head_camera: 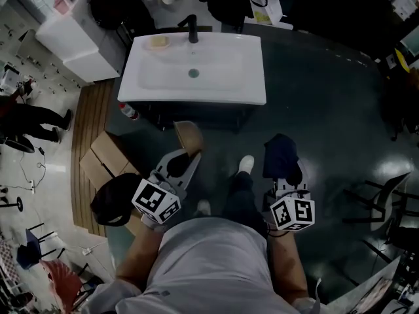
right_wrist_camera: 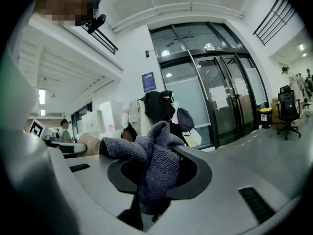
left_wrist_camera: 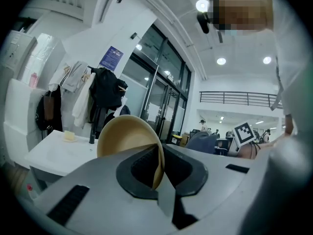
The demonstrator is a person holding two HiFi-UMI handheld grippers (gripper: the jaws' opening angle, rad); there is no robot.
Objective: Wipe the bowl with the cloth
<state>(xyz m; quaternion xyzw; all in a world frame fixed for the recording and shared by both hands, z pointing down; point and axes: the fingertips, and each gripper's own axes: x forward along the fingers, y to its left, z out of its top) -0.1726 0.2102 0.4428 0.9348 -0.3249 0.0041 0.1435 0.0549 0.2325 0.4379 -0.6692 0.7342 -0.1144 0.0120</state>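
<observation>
**Left gripper** [left_wrist_camera: 159,175]: The jaws are closed narrowly on the rim of the tan bowl [left_wrist_camera: 126,137]. The bowl stands on edge, with its hollow facing the camera's left. The lower part of the rim sinks into the slot between the jaws and is cut off there by the gripper body. In the head view the bowl projects beyond the jaw tips, above the dark floor [head_camera: 327,123] and just short of the white sink [head_camera: 147,90]. It cannot be determined how deep the rim sits in the jaws.

**Right gripper** [right_wrist_camera: 155,182]: The jaws are clamped on the grey-blue cloth [right_wrist_camera: 157,160]. The cloth bunches up over the jaw opening, and one fold drapes towards the camera's left. Its lower end disappears into the slot. In the head view the cloth appears as a dark lump that covers the jaw tips completely, so only the marker cube [head_camera: 292,213] and the rear housing are visible.

**Separation**: The bowl and the cloth are well apart, with one on each side of the person's legs.

**Obscured areas**: The person's torso covers both forearms near the bottom edge of the head view. A mosaic patch is present in each gripper view.
</observation>
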